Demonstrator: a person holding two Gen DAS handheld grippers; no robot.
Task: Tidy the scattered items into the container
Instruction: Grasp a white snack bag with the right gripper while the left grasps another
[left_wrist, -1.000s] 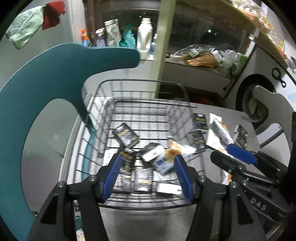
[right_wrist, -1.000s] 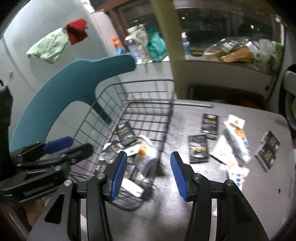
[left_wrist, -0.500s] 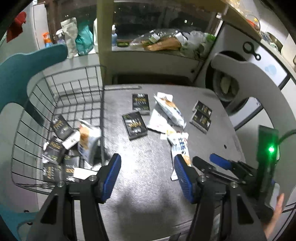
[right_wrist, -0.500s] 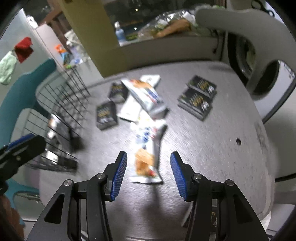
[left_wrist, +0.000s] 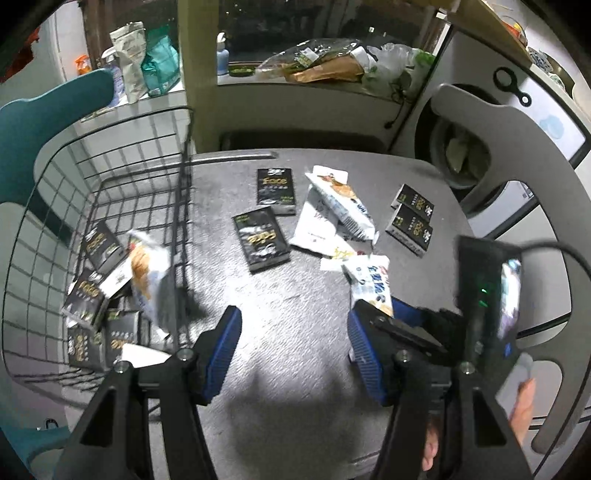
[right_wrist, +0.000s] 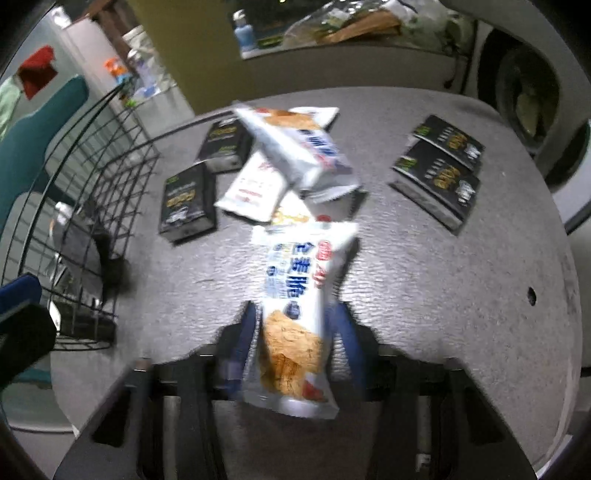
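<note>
Right now my right claw (right_wrist: 291, 343) pinches the snack packet (right_wrist: 295, 306) by one end while my left claw (left_wrist: 293, 350) hangs open, so the slippery wrapper could slide free short of the wire basket (left_wrist: 110, 192)

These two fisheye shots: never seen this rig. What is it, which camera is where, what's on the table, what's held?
There is no robot arm. A person holds a two-finger gripper in each hand, and a fisheye camera on each one looks forward along its fingers.

In the left wrist view, the left gripper is open and holds nothing, above a grey table. A wire basket on the left already contains black packets and a snack bag.

In the right wrist view, the right gripper is shut on a white snack bag.

On the table there are four black packets, for example this one, and more white wrappers.
</note>
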